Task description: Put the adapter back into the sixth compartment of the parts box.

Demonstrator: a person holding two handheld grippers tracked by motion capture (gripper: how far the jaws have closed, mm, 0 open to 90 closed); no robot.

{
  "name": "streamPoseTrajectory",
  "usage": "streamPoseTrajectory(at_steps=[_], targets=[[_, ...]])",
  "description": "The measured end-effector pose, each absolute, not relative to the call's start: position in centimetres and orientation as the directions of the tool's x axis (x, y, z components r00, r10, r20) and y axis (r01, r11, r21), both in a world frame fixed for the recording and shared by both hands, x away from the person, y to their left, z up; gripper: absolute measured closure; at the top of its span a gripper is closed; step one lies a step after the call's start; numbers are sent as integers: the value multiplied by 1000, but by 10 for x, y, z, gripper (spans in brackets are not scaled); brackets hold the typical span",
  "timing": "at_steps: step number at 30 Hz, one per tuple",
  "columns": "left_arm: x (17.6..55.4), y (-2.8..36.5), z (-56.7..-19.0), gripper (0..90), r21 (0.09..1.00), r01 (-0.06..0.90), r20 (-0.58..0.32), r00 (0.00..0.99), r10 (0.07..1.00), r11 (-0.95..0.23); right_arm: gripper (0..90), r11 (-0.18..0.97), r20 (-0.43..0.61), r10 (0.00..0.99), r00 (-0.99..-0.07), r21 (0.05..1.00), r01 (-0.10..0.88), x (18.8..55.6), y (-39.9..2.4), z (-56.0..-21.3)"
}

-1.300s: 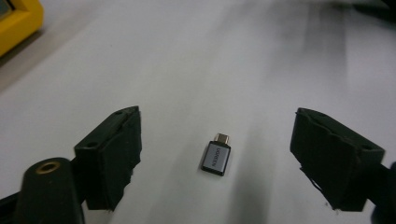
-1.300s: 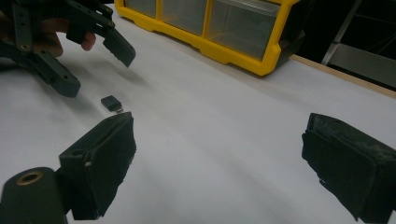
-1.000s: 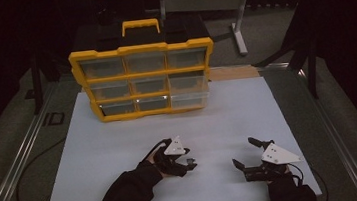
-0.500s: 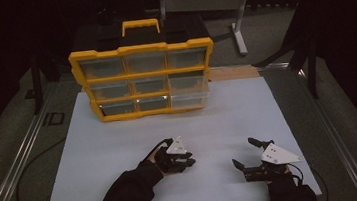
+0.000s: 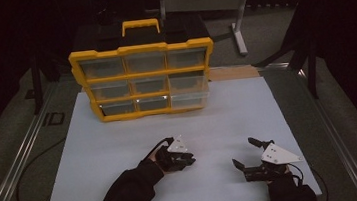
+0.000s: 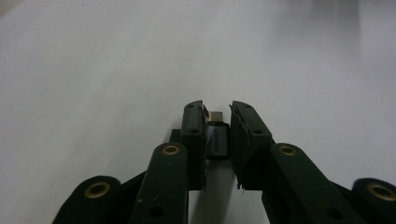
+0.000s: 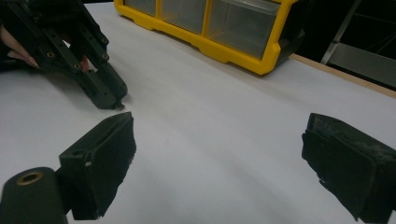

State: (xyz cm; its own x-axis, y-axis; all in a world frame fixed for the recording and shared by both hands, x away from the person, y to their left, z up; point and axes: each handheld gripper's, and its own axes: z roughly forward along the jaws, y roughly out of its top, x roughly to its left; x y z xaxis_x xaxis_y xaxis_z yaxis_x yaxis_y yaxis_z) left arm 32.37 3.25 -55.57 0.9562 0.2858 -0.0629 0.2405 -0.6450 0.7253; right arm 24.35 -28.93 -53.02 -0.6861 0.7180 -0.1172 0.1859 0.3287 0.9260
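Now the left gripper (image 6: 217,122) pinches a small grey metal USB adapter (image 6: 217,140); its jaws have just been closing, and the pads press both flanks. The adapter lies on the white table sheet (image 5: 120,137), its long axis running along the jaws toward twelve o'clock in the left gripper view, plug end foremost. At about three o'clock from it, the right gripper (image 5: 249,152) rests spread wide and empty, well apart. The yellow plastic drawer organiser (image 5: 144,79) stands far off at twelve o'clock.

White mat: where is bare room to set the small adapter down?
White mat lies bare between the yellow drawer organizer and both grippers, widest toward its right edge. Tightest is the near strip, between the left gripper, shut on the adapter, and the open right gripper.
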Motion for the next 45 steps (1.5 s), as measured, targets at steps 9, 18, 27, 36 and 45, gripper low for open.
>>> streamPoseTrajectory(at_steps=[9,18,27,36,45], targets=[[323,33,-552,767,718,243,-70,958,280,-653,96,327,-116,719,-685,927,186,243,-290,-530],[323,34,-542,767,719,240,-78,960,267,-653,96,325,-113,718,-687,927,187,243,-289,-530],[320,32,-530,767,724,223,-73,966,249,-652,96,326,-119,716,-688,928,179,243,-290,-530],[317,29,-516,767,728,204,-76,973,219,-654,96,323,-114,715,-689,929,181,243,-289,-529],[317,29,-503,767,732,205,-77,973,219,-650,97,320,-111,715,-690,930,182,243,-289,-529]])
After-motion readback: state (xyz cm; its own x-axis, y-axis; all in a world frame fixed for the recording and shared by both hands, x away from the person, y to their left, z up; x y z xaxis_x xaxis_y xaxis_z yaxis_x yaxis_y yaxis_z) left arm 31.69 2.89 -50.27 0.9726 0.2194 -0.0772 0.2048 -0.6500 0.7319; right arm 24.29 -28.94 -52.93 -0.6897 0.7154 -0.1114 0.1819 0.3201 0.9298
